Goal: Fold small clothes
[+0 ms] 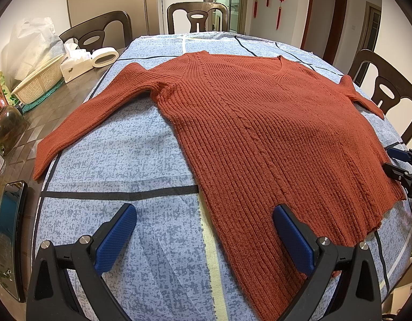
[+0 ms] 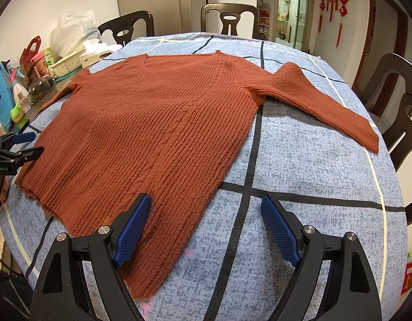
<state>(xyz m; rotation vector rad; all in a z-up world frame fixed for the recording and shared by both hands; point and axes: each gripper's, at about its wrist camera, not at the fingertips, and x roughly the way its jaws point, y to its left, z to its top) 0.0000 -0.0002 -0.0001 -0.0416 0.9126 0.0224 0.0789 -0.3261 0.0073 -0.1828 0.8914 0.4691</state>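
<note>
We find the rust-red sweater (image 1: 259,133) lying flat, sleeves spread, on the blue cloth (image 1: 120,160) covering the desk. Our left gripper (image 1: 204,230) and right gripper (image 2: 206,220) hover at its hem, fingers spread wide, holding nothing.

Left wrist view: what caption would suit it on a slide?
Open left gripper poised over the hem of a rust sweater spread flat on a blue cloth.

Rust-red ribbed V-neck sweater (image 1: 272,133) (image 2: 152,133): spread flat, unfolded, front up. Neckline toward 12 o'clock, hem toward 6 o'clock, both sleeves extended outward.
</note>
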